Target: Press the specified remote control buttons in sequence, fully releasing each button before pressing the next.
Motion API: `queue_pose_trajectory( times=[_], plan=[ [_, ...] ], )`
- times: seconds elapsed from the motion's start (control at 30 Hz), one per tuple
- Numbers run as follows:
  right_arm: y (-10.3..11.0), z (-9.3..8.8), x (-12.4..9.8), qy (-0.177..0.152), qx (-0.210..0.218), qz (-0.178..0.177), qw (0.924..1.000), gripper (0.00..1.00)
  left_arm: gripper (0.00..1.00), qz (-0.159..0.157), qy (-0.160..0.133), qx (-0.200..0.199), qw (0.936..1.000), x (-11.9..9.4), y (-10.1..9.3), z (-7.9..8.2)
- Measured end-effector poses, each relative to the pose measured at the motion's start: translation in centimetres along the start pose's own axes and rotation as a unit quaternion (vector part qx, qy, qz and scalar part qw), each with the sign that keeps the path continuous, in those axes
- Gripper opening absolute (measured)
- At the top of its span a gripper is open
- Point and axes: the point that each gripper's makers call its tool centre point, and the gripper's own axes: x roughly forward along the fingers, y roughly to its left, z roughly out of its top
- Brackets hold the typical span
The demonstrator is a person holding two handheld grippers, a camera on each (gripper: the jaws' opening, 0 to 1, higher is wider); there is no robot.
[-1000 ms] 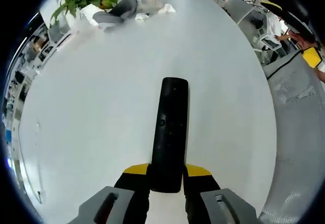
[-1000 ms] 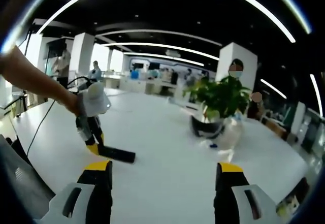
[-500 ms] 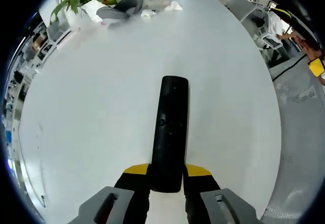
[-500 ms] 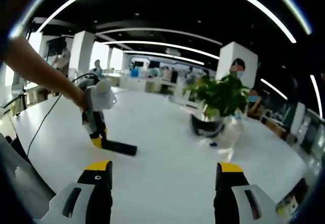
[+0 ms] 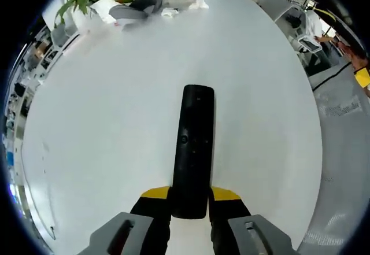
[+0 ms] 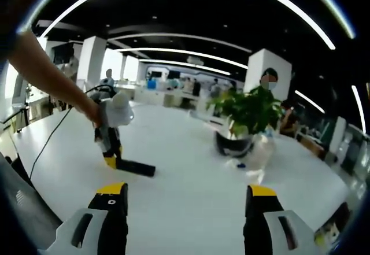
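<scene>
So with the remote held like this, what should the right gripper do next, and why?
Probably bring the right gripper toward the remote. The left gripper is shut on the remote's near end over the white table, while the right one is open, holds nothing and sits well away from it, so no button can be pressed yet.

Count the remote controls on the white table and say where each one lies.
1. The black remote control lies flat on the white table, its near end clamped between the left gripper jaws; the right gripper view shows it too, left of the potted plant. Nothing suggests another is hidden.
</scene>
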Motion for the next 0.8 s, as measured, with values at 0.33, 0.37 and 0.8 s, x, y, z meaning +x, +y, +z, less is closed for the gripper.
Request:
queue_pose_trajectory(
  times=[0.33, 0.37, 0.8],
  plan=[
    [0.2, -0.2, 0.2, 0.007, -0.004, 0.005, 1.0000, 0.81, 0.24, -0.006, 0.016, 0.008, 0.9998, 0.2, 1.5, 0.3],
    [0.2, -0.2, 0.2, 0.008, -0.005, 0.005, 0.9999, 0.81, 0.24, -0.007, 0.018, 0.009, 0.9998, 0.1, 1.5, 0.3],
    [0.0, -0.5, 0.3, 0.014, -0.009, -0.002, 0.9999, 0.81, 0.24, -0.012, 0.040, 0.024, 0.9989, 0.4, 3.5, 0.6]
  ],
)
